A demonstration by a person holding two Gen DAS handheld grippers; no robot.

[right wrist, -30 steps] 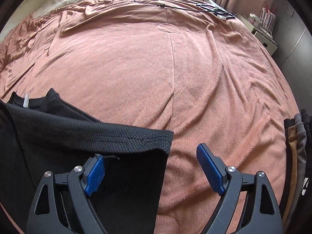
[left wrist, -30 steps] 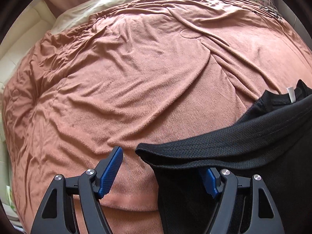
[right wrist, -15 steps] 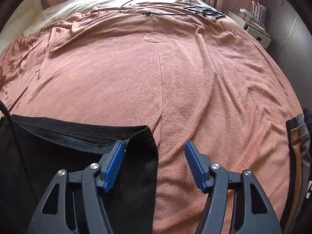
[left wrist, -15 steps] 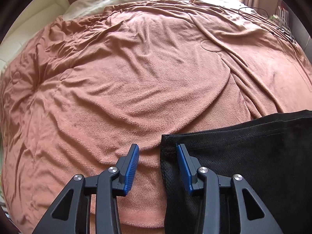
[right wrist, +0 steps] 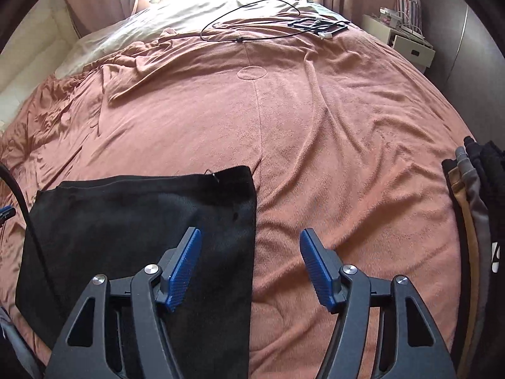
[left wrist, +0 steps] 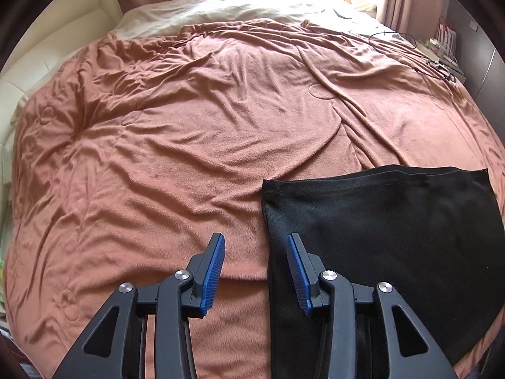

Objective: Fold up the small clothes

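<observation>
A black mesh garment (left wrist: 378,237) lies folded flat on the brown blanket (left wrist: 189,142); it also shows in the right wrist view (right wrist: 142,221). My left gripper (left wrist: 255,252) is open and empty, raised above the garment's left edge. My right gripper (right wrist: 249,246) is open and empty, raised above the garment's right edge, with its left finger (right wrist: 184,265) over the black cloth. Neither gripper touches the garment.
A stack of folded clothes (right wrist: 473,205) lies at the bed's right edge. A black cable (right wrist: 252,19) and a dark device (right wrist: 318,27) lie at the far end. A white nightstand (right wrist: 407,44) stands beyond the bed. A cream headboard (left wrist: 47,47) is at left.
Both grippers let go of the folded-over garment edge, lifted and drew back. The garment now lies flat, folded. The left jaws narrowed, then widened a little.
</observation>
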